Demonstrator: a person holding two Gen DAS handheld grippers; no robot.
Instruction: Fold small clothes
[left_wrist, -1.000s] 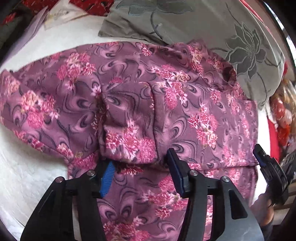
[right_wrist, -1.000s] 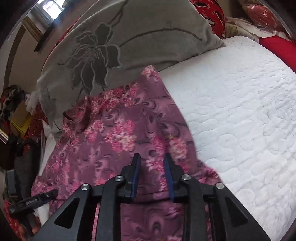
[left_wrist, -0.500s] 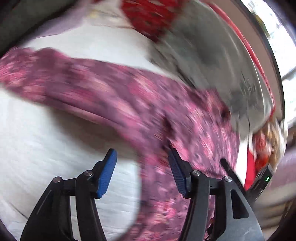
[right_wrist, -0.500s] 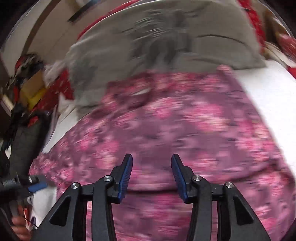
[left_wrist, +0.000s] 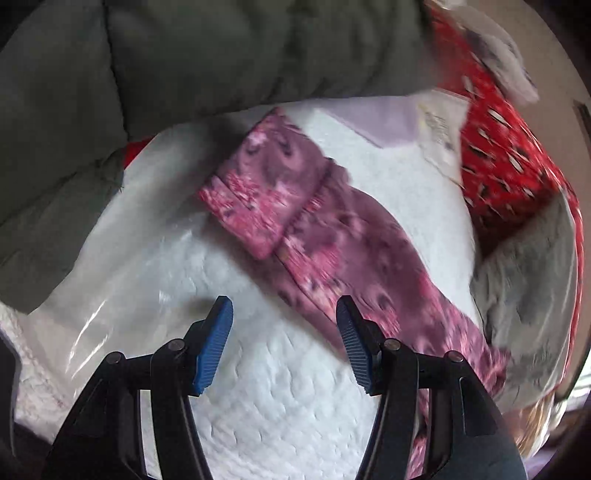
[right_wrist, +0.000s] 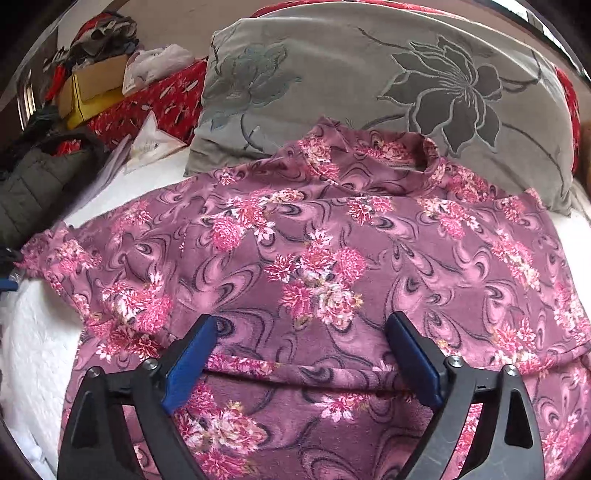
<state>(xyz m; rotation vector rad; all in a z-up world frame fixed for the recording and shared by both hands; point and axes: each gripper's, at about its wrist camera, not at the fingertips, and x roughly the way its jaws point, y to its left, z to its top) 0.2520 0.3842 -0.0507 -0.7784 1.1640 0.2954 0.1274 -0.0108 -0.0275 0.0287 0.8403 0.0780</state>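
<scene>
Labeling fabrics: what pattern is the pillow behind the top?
Grey pillow with large dark outlined flowers; clearest in the right wrist view.

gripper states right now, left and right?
Left gripper: open, empty, over the white quilt.
Right gripper: open, jaws just widened, above the floral top, not gripping.

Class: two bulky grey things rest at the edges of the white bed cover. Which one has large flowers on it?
The grey pillow lying just behind the floral top's collar: it bears big dark flower outlines. The quilted grey jacket at the other edge is plain, with only stitched seams.
</scene>
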